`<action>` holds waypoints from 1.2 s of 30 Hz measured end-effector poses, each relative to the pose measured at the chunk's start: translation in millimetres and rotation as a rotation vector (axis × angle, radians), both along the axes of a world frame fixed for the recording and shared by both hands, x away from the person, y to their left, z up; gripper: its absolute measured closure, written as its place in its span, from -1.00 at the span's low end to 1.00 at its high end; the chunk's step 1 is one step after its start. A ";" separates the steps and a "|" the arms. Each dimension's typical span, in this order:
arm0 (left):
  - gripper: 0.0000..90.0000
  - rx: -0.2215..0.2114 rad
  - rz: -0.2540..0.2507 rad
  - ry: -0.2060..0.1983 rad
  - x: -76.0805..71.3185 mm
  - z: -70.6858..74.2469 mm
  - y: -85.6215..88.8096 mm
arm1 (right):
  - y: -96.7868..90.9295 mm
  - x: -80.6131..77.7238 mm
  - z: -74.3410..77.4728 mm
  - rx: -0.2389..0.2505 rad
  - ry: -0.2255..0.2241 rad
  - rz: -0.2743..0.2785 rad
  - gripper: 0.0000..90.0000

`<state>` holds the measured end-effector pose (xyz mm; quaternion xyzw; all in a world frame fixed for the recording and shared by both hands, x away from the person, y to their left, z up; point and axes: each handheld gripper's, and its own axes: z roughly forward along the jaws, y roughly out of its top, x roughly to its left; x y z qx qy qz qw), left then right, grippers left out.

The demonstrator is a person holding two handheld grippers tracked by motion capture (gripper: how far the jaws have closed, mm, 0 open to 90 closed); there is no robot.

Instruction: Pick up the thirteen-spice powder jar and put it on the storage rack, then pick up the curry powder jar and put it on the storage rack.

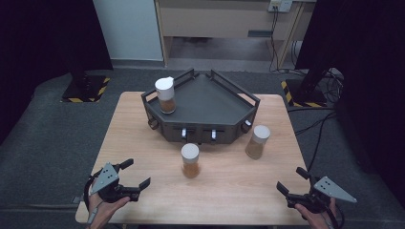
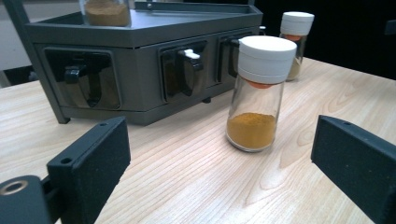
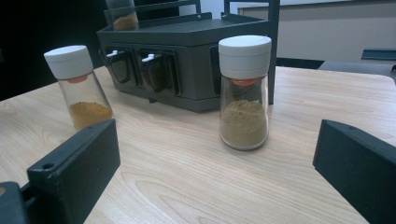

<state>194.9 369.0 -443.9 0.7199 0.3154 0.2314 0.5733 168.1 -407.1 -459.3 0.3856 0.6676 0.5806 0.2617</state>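
Risk first, L to R: left gripper [image 1: 135, 177] sits w/ jaws wide apart, nothing between them, well short of the mid jar [image 1: 190, 160] standing just in front of the rack [image 1: 229, 125]. Tall, narrow, top-heavy cap; an off-centre jaw would likely tip it. Right gripper [image 1: 291, 180] likewise spread and empty, right jar [image 1: 257, 141] ahead beside the rack; same risk, plus knocking it against the rack.

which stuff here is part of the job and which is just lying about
In the job:
- middle spice jar
- right spice jar
- grey rack
- jar on rack
- left gripper, open
- right gripper, open

Lying about:
- wall socket and cables
- striped stand bases
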 end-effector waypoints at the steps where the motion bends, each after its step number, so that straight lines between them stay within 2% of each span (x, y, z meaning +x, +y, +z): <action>1: -0.93 -0.003 -0.007 -0.003 0.5 -0.4 0.7 | 0.0 0.1 0.0 -0.001 0.000 0.001 -0.97; 8: -0.93 -0.008 -0.027 -0.006 2.6 -1.0 2.9 | -0.1 0.0 -0.1 0.002 0.000 0.000 -0.97; 36: -0.94 -0.017 0.003 -0.014 -2.5 -2.5 4.8 | -0.1 0.9 -0.3 0.003 0.000 0.003 -0.97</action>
